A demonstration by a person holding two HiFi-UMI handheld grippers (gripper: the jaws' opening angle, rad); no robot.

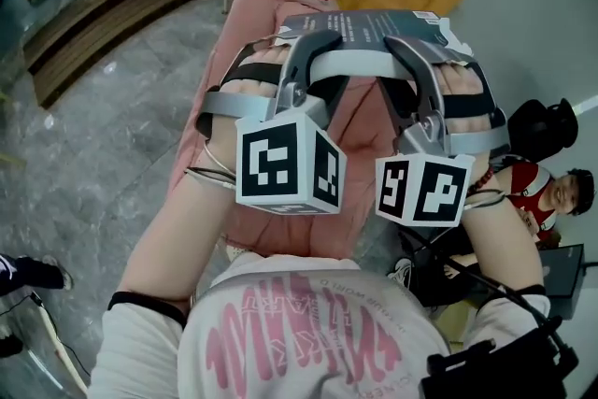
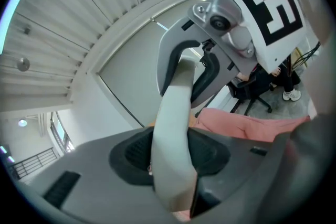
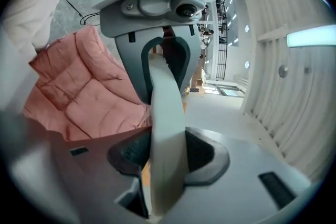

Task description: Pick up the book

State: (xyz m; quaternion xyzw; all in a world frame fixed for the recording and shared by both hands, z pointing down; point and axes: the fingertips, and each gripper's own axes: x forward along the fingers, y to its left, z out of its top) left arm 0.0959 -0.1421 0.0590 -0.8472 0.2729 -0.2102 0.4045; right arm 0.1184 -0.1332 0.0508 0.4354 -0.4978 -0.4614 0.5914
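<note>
- I have the grey-covered book with white print (image 1: 374, 25) clamped from two opposite sides, the left gripper (image 2: 173, 157) on one edge and the right gripper (image 3: 167, 157) on the other. I judge this two-sided hold is there to keep a wide book level.
- Both pairs of jaws stand part-way closed. Their dark pads (image 2: 132, 155) press on the book's pale thickness, with nothing else between them.
- The book hangs over the pink quilted cushion (image 1: 369, 121) and seems clear of it, so the pick-up looks essentially done.
- Only the head view shows me the cover, both hands and a seated person (image 1: 551, 192) to the right.
- Only the gripper views show the pad contact. Each looks along the book edge-on to the opposite gripper.
</note>
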